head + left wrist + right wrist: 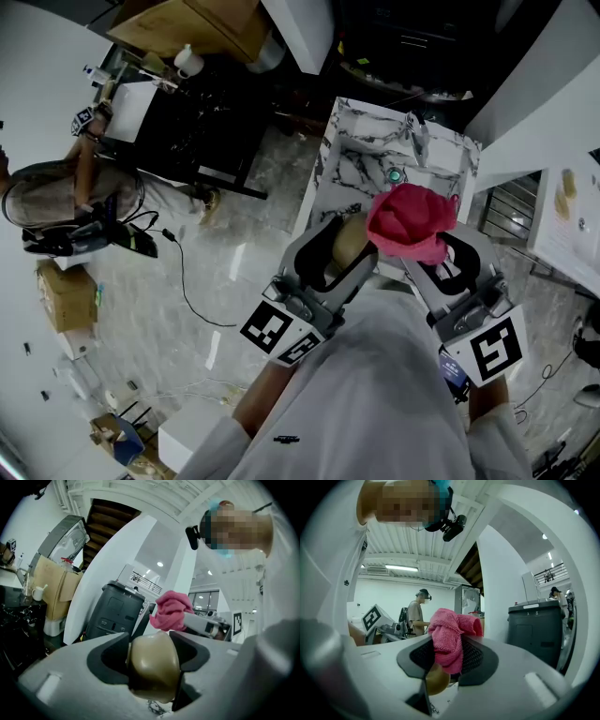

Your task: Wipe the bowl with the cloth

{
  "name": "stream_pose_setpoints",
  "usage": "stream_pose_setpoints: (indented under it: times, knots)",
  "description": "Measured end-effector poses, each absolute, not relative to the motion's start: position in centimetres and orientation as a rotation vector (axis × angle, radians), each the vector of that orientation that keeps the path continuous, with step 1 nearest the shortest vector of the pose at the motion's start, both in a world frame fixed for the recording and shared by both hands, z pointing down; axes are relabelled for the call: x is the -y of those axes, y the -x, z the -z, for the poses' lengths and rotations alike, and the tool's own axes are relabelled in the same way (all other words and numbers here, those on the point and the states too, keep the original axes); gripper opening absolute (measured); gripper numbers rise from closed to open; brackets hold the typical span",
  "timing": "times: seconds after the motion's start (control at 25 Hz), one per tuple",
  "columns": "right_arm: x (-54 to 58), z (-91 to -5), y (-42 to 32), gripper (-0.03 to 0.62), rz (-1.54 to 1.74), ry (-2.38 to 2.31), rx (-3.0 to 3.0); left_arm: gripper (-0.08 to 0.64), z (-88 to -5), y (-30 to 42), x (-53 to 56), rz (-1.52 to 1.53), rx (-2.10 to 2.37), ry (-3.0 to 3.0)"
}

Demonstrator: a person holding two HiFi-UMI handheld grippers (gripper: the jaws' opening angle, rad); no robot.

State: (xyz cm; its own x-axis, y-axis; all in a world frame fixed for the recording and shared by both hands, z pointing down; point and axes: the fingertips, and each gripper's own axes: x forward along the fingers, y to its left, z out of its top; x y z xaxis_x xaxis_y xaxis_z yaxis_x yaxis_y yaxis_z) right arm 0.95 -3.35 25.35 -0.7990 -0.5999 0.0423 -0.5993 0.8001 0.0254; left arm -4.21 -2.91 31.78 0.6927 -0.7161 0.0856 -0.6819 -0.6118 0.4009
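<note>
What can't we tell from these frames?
- Inside of bowl: cloth covers it in head view; left gripper view shows only its outside.
- Whether cloth touches bowl: no view settles it.
- Right gripper view: right hand-held gripper hides most of bowl.
- On marble table, green item: too small.

1. Left gripper (152,656): grey jaws closed against the sides of a glossy tan rounded bowl (157,672).
2. Crumpled pink terry cloth (172,610): just above the bowl, held at the tip of the right gripper (187,619).
3. Dark grey plastic bin (115,613): behind, left of the cloth.
</note>
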Motion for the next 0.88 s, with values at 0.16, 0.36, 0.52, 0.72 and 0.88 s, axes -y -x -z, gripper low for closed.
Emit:
stream_pose_setpoints:
  times: [0.16, 0.36, 0.52, 0.72, 0.88]
  knots:
    - [3.4, -25.2, 1.7, 0.123, 0.035, -0.875, 2.942, 0.276, -31.7, 3.6, 2.5, 0.046, 1.099, -2.564]
    - [3.1, -27.8, 3.1, 0.123, -0.031, -0.736, 2.86, 0.275, -31.1, 3.4, 1.7, -0.041, 1.11, -2.644]
    - [4.2, -27.8, 2.3, 0.123, -0.051, -0.749, 2.873, 0.275, -29.8, 3.2, 1.4, -0.03, 1.103, -2.685]
    - [5.7, -28.2, 0.8, 0.123, 0.005, -0.799, 2.826, 0.275, -28.9, 4.0, 1.4, 0.015, 1.09, -2.684]
    - [6.1, -28.4, 0.0, 0.123, -0.017, -0.835, 2.836, 0.275, -28.3, 4.0, 1.5, 0.055, 1.071, -2.675]
